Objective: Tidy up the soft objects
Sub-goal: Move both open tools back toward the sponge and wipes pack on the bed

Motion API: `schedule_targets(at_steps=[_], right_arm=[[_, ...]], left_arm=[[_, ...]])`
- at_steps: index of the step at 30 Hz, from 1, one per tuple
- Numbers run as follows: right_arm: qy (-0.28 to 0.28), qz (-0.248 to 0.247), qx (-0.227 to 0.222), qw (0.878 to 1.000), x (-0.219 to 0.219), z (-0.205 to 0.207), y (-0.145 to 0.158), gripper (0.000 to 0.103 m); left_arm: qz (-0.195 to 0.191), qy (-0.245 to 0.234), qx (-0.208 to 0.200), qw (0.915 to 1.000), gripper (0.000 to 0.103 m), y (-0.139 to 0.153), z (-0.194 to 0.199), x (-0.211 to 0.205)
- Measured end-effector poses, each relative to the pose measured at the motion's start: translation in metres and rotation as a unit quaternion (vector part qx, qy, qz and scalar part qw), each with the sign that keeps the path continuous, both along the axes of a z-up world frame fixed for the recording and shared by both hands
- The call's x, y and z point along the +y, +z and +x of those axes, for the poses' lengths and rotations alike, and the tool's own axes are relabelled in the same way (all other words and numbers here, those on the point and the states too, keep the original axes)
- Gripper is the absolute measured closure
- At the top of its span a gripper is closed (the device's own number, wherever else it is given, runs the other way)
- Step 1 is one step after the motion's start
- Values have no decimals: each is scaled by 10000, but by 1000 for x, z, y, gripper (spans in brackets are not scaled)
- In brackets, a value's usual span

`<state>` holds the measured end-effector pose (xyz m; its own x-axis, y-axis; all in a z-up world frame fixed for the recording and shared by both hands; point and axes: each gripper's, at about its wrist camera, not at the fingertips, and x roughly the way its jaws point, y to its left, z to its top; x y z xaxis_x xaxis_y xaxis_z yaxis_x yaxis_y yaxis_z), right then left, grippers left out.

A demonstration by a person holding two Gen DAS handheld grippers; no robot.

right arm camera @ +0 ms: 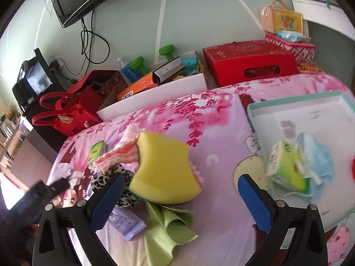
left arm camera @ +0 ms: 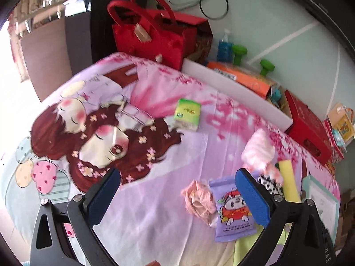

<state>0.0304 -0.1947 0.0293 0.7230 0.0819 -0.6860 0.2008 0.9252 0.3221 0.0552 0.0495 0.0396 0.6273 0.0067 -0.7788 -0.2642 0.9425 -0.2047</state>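
Left gripper (left arm camera: pixel 177 197): jaws spread wide, nothing between the pads, hovering over the printed bedsheet (left arm camera: pixel 155 146). Right gripper (right arm camera: pixel 179 201): also spread wide, nothing clamped; the yellow sponge (right arm camera: pixel 165 170) sits just past its left finger, not touched by the pads as far as I can tell.

Near the left gripper: purple wipes pack (left arm camera: pixel 233 210) lying flat, partly behind the right finger, with a crumpled pink cloth (left arm camera: pixel 199 201) touching its left edge. Just beyond: leopard-print fabric (left arm camera: pixel 269 182), the sponge on edge, and a pink-white fluffy cloth (left arm camera: pixel 258 148).

Right view: green cloth (right arm camera: pixel 168 226) under the sponge's near edge, wipes pack beside it. To the right, a shallow white tray (right arm camera: pixel 295 108) with teal rim holds a green tissue pack (right arm camera: pixel 286 168) and a light blue cloth (right arm camera: pixel 312 155), touching.

Mid-bed: a second green tissue pack (left arm camera: pixel 187 114), alone, well apart from the pile.

Far edge, off the bed: red tote bag (left arm camera: pixel 150 33), orange box (left arm camera: pixel 241 77), green dumbbells (left arm camera: pixel 239 52), red carton (right arm camera: pixel 250 59).
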Motion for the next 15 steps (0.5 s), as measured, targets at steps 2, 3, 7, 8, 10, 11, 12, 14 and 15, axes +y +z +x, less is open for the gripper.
schedule_targets(at_steps=[2, 3, 7, 8, 10, 11, 12, 14, 15], right_arm=[[43, 87, 14, 10000, 2, 2, -3, 0], [77, 121, 36, 9999, 3, 3, -5, 0], [159, 218, 24, 9996, 4, 4, -8, 0], [162, 252, 17, 9995, 4, 4, -9, 0], [168, 296, 26, 9994, 3, 5, -11, 0], [168, 304, 43, 9994, 2, 6, -12, 0], [157, 311, 53, 9994, 2, 7, -13, 0], [143, 358, 41, 9992, 0, 7, -15, 1], [152, 389, 33, 9991, -1, 7, -16, 2]], left_arm=[[-63, -134, 114, 9998, 0, -5, 2, -2], [-103, -194, 155, 9996, 0, -6, 3, -3], [-282, -443, 366, 9979, 0, -16, 7, -9], [-290, -506, 413, 9974, 0, -18, 8, -11], [-245, -664, 487, 9963, 0, -21, 10, -18], [-238, -719, 507, 9958, 0, -23, 11, -20], [-243, -778, 531, 9953, 0, -24, 11, -22], [-276, -918, 579, 9937, 0, -27, 12, -28], [-285, -976, 599, 9930, 0, -28, 13, -30]])
